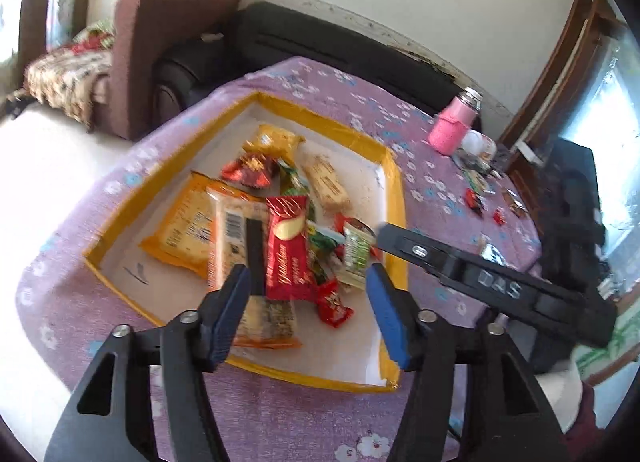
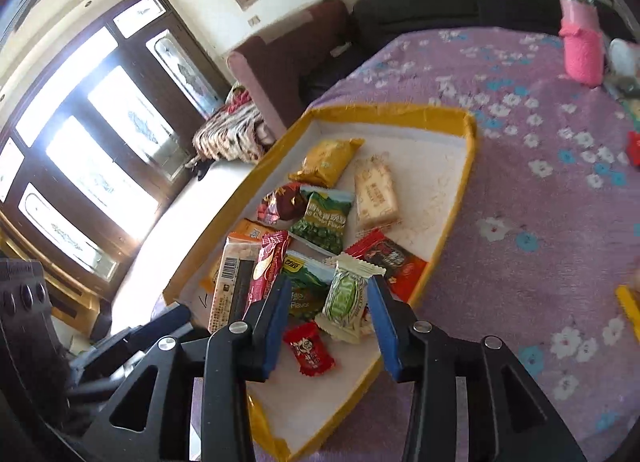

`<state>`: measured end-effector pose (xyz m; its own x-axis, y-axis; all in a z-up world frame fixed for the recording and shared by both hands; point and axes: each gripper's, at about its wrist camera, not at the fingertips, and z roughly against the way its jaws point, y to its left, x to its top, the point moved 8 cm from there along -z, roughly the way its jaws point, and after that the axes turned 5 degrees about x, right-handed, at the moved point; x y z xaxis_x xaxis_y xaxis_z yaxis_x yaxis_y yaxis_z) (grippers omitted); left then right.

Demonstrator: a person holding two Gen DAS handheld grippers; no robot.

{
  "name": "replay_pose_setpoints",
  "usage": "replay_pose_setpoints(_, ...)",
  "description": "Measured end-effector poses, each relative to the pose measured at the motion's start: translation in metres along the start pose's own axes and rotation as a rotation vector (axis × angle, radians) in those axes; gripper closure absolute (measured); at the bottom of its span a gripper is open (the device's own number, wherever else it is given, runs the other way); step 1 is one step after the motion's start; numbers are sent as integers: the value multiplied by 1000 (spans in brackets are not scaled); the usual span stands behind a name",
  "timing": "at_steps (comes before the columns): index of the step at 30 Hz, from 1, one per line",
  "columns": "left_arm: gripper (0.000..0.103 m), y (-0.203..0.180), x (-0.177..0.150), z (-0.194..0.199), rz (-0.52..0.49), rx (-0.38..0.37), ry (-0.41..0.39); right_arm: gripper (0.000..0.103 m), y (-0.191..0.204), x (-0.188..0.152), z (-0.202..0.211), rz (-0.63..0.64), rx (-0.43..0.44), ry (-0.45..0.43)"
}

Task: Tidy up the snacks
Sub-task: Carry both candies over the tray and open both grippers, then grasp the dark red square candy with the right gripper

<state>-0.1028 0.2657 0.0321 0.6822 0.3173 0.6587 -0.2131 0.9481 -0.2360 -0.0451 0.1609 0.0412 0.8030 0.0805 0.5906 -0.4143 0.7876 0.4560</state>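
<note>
Purple flowered cloth [image 2: 520, 190] is covering the tabletop. Item: shallow tray [image 1: 394, 182], yellow-rimmed, white inside, sitting on it near the sofa-side edge. Contents: snacks lying heaped toward one end, among them a red wafer pack [image 1: 289, 250], a barcoded bar [image 1: 236, 238], an orange packet [image 1: 184, 230], a green pea bag [image 2: 324, 218], a pale biscuit [image 2: 375, 192] and a small red candy [image 2: 309, 348]. Left gripper [image 1: 306, 314] is hovering released over the heap, gripping nothing. Right gripper [image 2: 330, 328] is likewise standing parted above a green-and-white candy [image 2: 346, 302], pads clear. Pink bottle [image 1: 450, 126] is standing at the far edge.
</note>
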Motion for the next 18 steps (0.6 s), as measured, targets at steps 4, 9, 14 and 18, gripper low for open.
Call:
replay_pose_setpoints(4,23,9,14,23,-18,219,-111,51,2,-16,40,7,-38,-118)
replay_pose_setpoints(9,19,10,21,47,-36,422,-187,49,5,-39,62,52,-79,-160)
replay_pose_setpoints(14,19,-2,16,67,-47,445,-230,40,9,-47,85,84,-91,-219)
replay_pose_setpoints(18,19,-18,12,80,-70,442,-254,38,11,-52,102,103,-100,-266)
